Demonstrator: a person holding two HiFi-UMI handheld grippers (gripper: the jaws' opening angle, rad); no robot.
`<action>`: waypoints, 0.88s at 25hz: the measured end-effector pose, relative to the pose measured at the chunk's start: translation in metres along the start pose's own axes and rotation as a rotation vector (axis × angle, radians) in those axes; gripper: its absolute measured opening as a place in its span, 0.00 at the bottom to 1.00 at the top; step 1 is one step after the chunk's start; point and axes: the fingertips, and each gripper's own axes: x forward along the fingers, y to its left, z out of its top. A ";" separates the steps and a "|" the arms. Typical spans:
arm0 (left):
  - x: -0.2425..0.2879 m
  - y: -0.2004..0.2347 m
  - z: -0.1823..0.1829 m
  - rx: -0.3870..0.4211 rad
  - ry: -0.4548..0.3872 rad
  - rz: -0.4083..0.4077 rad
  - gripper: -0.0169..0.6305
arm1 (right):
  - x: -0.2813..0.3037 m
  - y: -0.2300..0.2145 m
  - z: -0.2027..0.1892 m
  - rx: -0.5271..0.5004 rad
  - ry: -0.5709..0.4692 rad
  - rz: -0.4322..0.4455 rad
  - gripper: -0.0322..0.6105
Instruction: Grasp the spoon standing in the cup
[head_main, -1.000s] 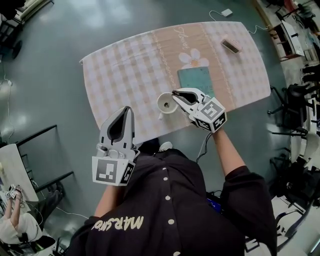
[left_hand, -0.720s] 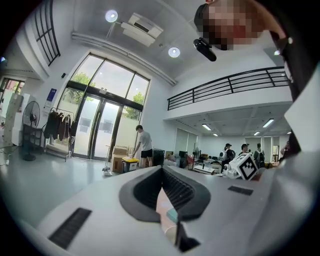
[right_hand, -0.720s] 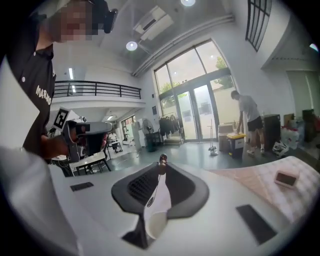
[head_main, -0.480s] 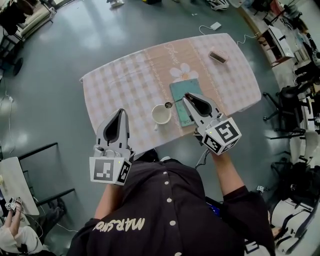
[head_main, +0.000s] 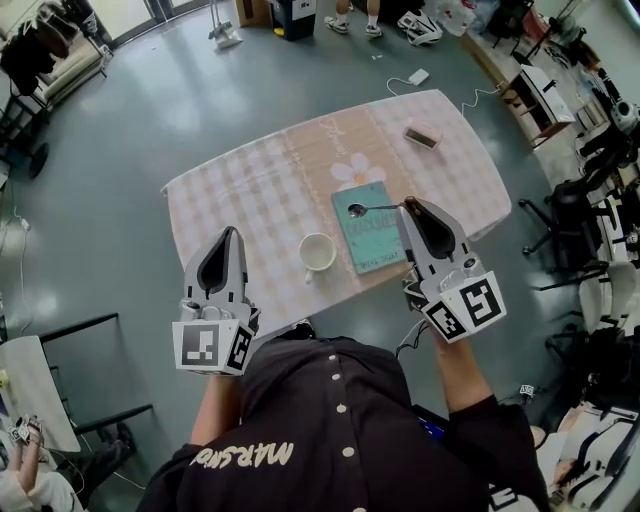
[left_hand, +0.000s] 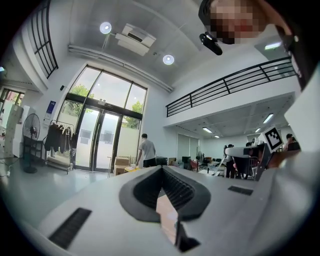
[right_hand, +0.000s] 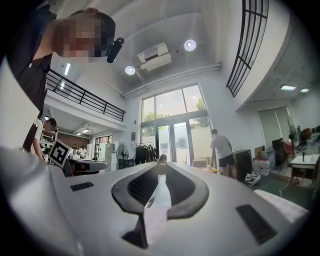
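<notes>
A white cup (head_main: 317, 252) stands near the front edge of the checked table (head_main: 250, 190), and nothing stands in it. My right gripper (head_main: 408, 206) is shut on the handle of a metal spoon (head_main: 364, 209), which it holds level above the teal book (head_main: 374, 246), to the right of the cup. In the right gripper view the spoon (right_hand: 161, 160) pokes out past the closed tips of my right gripper (right_hand: 161, 169). My left gripper (head_main: 230, 233) hovers left of the cup, off the table's front edge. Its tips (left_hand: 161, 169) meet with nothing between them.
A small flat box (head_main: 421, 136) lies at the table's far right. A flower print (head_main: 358, 172) marks the cloth behind the book. Office chairs (head_main: 590, 215) stand to the right, and a white adapter with its cable (head_main: 418, 77) lies on the floor beyond.
My right gripper has carried the spoon out of the cup and to the right, over the teal book. The left gripper has hardly moved.
</notes>
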 end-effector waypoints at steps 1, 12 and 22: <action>-0.001 0.002 0.002 0.005 -0.005 0.006 0.04 | -0.004 -0.002 0.005 -0.002 -0.013 -0.015 0.13; -0.011 0.024 0.012 0.044 -0.033 0.066 0.04 | -0.042 -0.024 0.021 -0.029 -0.079 -0.158 0.12; -0.018 0.038 0.014 0.058 -0.036 0.106 0.04 | -0.060 -0.035 0.013 -0.083 -0.062 -0.238 0.12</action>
